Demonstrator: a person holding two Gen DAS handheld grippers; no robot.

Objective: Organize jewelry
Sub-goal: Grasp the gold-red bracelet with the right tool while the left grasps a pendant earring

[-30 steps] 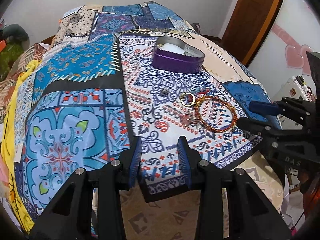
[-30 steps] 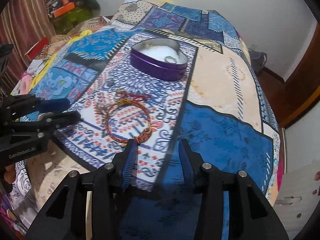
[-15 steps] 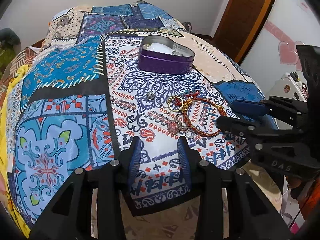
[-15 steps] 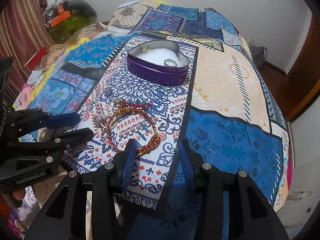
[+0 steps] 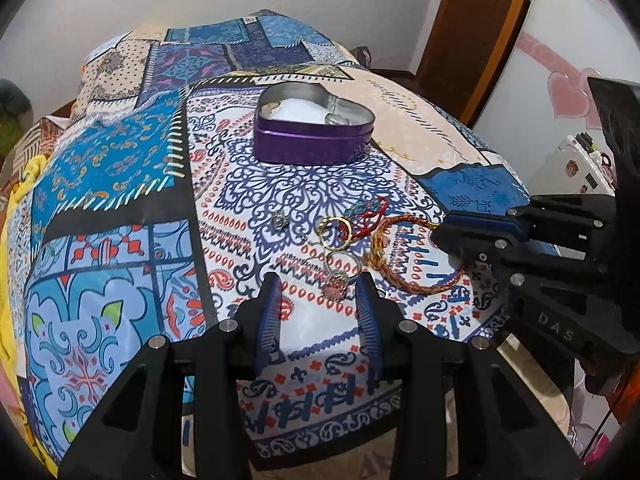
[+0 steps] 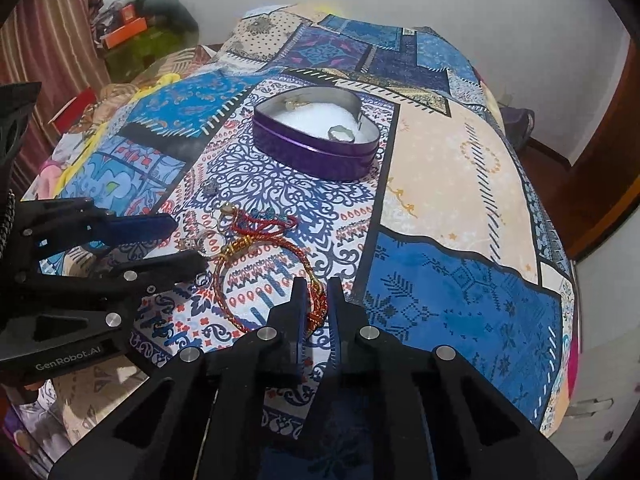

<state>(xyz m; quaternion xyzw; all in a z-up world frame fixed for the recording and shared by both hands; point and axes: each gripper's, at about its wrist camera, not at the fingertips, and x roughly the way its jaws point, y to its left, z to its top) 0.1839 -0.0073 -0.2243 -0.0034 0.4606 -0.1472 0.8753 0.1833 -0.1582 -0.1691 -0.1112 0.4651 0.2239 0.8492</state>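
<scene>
The right gripper [image 6: 317, 300] reaches low over the patterned bedspread [image 6: 448, 184], its fingers nearly level with the cloth and aimed toward the purple heart-shaped tin [image 6: 316, 140]. The left gripper [image 5: 318, 304] comes in from the opposite side, tilted down at the small jewelry pile. The red-and-gold braided bracelet [image 6: 256, 276] lies flat as a loop, its knotted near end between the right jaws, which are closed on it. The left jaws stand apart, holding nothing, with a pink-stoned ring [image 5: 335, 289] on the cloth just ahead between the fingertips. A gold ring [image 5: 334, 232] lies beside the bracelet.
</scene>
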